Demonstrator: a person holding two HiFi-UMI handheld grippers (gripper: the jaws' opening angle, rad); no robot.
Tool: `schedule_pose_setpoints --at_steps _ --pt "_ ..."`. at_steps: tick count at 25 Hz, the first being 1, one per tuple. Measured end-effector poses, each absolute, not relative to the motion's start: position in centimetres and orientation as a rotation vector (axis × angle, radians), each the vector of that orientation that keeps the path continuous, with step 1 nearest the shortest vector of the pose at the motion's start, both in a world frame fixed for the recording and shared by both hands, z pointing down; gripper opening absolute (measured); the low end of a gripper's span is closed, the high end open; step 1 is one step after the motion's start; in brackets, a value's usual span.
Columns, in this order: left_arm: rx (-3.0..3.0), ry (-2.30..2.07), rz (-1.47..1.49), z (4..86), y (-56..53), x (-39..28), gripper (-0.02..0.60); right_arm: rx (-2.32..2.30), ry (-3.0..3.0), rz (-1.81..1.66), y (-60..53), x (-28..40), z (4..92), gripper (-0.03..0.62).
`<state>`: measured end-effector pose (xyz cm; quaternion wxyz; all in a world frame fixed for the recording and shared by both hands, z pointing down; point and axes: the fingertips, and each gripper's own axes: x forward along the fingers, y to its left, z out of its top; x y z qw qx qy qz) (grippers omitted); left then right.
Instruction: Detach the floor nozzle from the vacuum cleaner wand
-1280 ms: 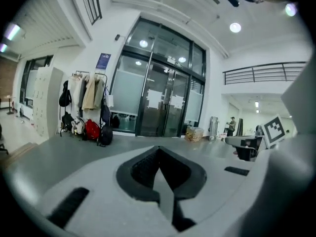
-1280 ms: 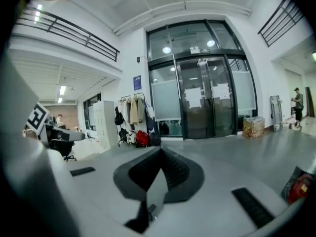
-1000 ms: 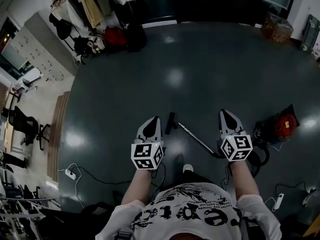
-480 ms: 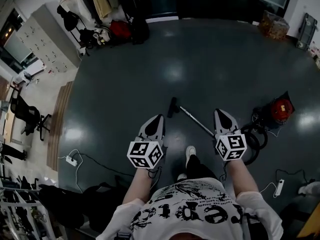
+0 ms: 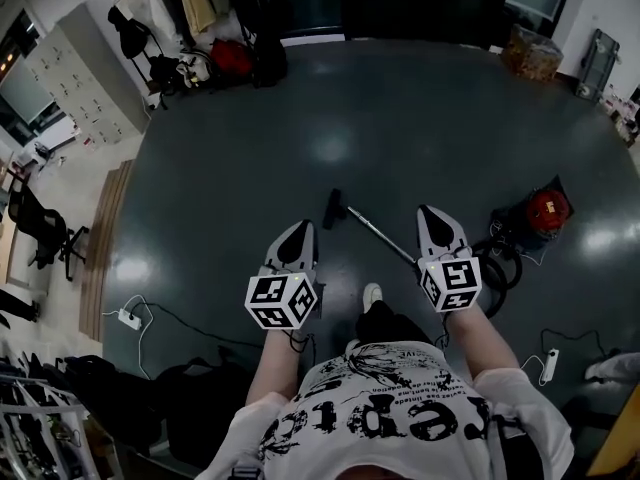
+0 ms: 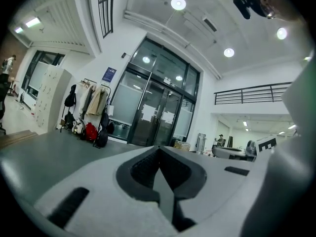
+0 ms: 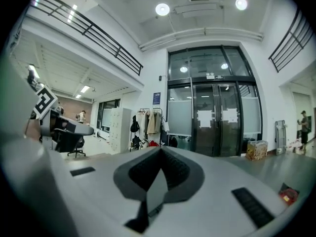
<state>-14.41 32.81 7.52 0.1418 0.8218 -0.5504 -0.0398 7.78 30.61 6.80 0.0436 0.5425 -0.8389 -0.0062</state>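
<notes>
Left gripper (image 5: 301,228): jaws pressed together, nothing between them. It has a pale grey plastic shell tapering to a point, its dark ribbed pads meet in a V, and it is held level above the floor.
Right gripper (image 5: 430,213): same story, closed tight and empty. Smooth matte grey body, black ridged pads, a black-and-white marker cube (image 5: 449,283) at the back.
Floor nozzle (image 5: 331,208): a short black bar lying flat on the floor, ahead of both gripper tips and between them. It sits at the wand's far end and looks attached.
Wand (image 5: 372,232): a thin, straight, shiny metal tube running diagonally from the nozzle back toward the right gripper, which covers its near end.
Vacuum cleaner body (image 5: 547,208): a rounded red and black canister off to the right, well apart from the nozzle, with a black hose (image 5: 505,260) coiled beside it.
Floor (image 5: 400,118): dark grey-green, smooth and glossy, with lights mirrored in soft white blotches.
Power strip (image 5: 128,319): white, down at the left, with a thin cable trailing.
Room: tall dark-framed glass doors (image 7: 212,117), a clothes rack (image 5: 190,8) loaded with coats and bags, white lockers (image 5: 70,78) at the left, round ceiling lamps (image 7: 162,9) and a railed balcony (image 7: 84,28) overhead.
Person: white shirt (image 5: 390,418) with black print, and one pale shoe (image 5: 372,294) showing between the grippers.
</notes>
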Motion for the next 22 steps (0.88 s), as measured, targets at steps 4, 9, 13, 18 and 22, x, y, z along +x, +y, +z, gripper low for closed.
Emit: schedule_pose_setpoints --at_steps 4,9,13,18,22 --pt "2.404 -1.577 -0.118 6.7 33.1 -13.4 0.003 1.641 -2.576 -0.004 30.7 8.0 6.7 0.002" --pt "2.443 -1.602 -0.088 6.2 34.0 -12.9 0.003 1.629 -2.549 0.023 30.6 8.6 7.6 0.002" --pt "2.418 -1.658 -0.093 6.7 34.2 -14.1 0.003 1.620 -2.582 0.023 30.3 8.2 7.8 0.002" --pt "2.356 -1.698 -0.108 6.8 32.9 -14.9 0.003 1.611 -2.594 0.017 29.3 8.3 7.7 0.002" --pt "2.333 -1.711 -0.128 6.0 31.8 -14.6 0.003 1.593 -2.593 0.001 28.4 8.8 6.9 0.002"
